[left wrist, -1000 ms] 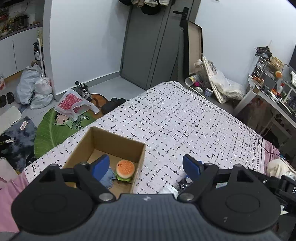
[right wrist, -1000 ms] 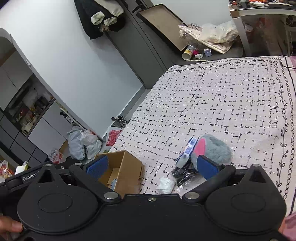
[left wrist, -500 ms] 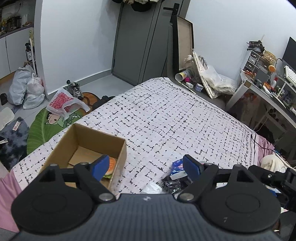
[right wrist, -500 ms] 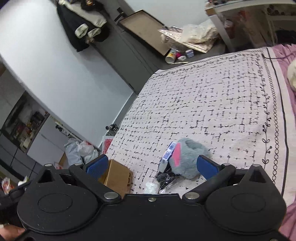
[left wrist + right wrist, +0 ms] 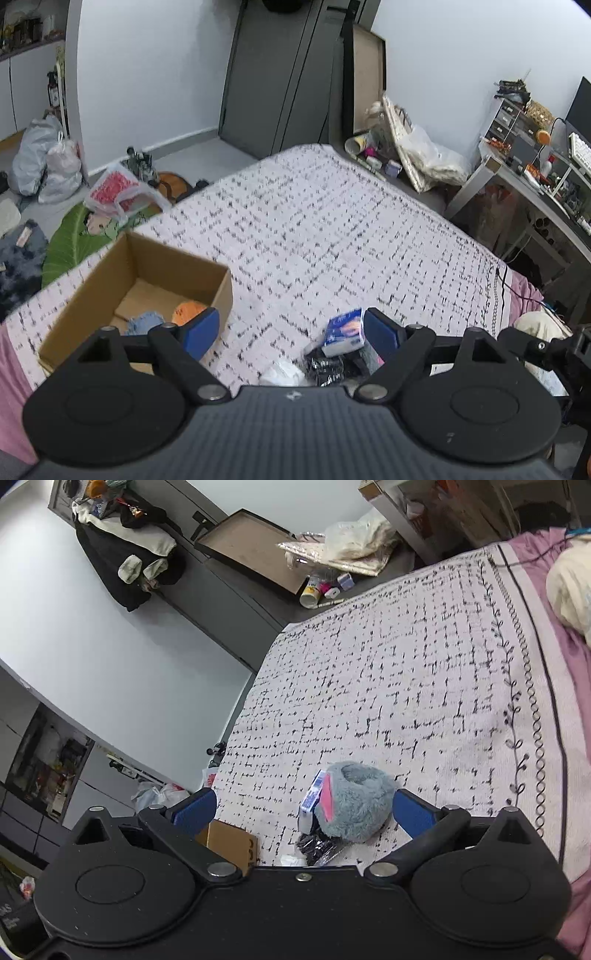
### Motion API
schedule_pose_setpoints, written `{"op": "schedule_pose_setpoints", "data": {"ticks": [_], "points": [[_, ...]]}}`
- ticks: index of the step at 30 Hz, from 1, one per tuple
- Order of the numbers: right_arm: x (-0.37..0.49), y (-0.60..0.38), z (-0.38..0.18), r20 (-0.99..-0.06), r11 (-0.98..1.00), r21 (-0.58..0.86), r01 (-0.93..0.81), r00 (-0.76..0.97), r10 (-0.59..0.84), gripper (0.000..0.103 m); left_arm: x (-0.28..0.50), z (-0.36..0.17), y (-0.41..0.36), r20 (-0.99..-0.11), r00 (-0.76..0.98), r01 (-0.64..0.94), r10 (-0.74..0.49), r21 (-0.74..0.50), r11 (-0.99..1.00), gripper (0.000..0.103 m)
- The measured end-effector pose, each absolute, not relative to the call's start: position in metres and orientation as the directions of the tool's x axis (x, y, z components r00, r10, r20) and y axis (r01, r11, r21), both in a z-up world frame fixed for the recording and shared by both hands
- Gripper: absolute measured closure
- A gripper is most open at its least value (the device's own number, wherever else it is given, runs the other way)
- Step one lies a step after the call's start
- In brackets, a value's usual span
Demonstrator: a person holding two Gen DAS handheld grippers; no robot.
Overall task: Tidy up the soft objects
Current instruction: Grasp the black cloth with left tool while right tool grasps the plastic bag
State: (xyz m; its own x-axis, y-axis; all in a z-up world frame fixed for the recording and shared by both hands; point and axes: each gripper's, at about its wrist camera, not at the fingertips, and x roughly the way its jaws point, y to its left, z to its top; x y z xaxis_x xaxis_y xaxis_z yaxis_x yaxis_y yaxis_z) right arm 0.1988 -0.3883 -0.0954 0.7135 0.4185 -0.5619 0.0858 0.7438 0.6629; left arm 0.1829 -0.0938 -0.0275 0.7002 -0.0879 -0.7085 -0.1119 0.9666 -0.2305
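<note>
My left hand-held gripper (image 5: 291, 330) is closing slightly, jaws still wide with nothing between the pads; my right hand-held gripper (image 5: 304, 806) is spread open too, holding nothing. Just beyond them on the bed (image 5: 332, 229) lie a white wad (image 5: 282, 373), a black bag (image 5: 328, 363), a tissue pack (image 5: 343, 330) and a fluffy grey slipper (image 5: 356, 799). Near left, the cardboard box (image 5: 110, 266) holds an orange toy (image 5: 186, 310) and blue cloth (image 5: 146, 320).
</note>
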Motion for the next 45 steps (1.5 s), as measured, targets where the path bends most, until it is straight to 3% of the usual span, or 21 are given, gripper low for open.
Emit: {"op": "schedule_pose_setpoints", "data": {"ticks": [7, 12, 19, 44, 45], "points": [[0.206, -0.38, -0.125, -0.594, 0.682, 0.715, 0.153, 0.648, 0.477, 0.013, 0.184, -0.06, -0.097, -0.76, 0.642, -0.153, -0.106, -0.262, 0.953, 0.024], [0.209, -0.372, -0.136, -0.598, 0.652, 0.737, 0.176, 0.62, 0.509, 0.019, 0.187, -0.08, -0.101, -0.792, 0.601, -0.148, -0.112, -0.247, 0.958, 0.031], [0.221, -0.356, -0.159, -0.621, 0.62, 0.751, 0.227, 0.562, 0.546, 0.036, 0.192, -0.113, -0.105, -0.848, 0.515, -0.147, -0.129, -0.236, 0.961, 0.042], [0.255, -0.32, -0.2, -0.708, 0.666, 0.688, 0.289, 0.467, 0.529, 0.044, 0.22, -0.194, -0.107, -0.923, 0.373, -0.138, -0.096, -0.157, 0.978, 0.046], [0.258, -0.318, -0.203, -0.712, 0.667, 0.685, 0.293, 0.462, 0.529, 0.044, 0.221, -0.195, -0.106, -0.923, 0.373, -0.141, -0.098, -0.16, 0.977, 0.051]]}}
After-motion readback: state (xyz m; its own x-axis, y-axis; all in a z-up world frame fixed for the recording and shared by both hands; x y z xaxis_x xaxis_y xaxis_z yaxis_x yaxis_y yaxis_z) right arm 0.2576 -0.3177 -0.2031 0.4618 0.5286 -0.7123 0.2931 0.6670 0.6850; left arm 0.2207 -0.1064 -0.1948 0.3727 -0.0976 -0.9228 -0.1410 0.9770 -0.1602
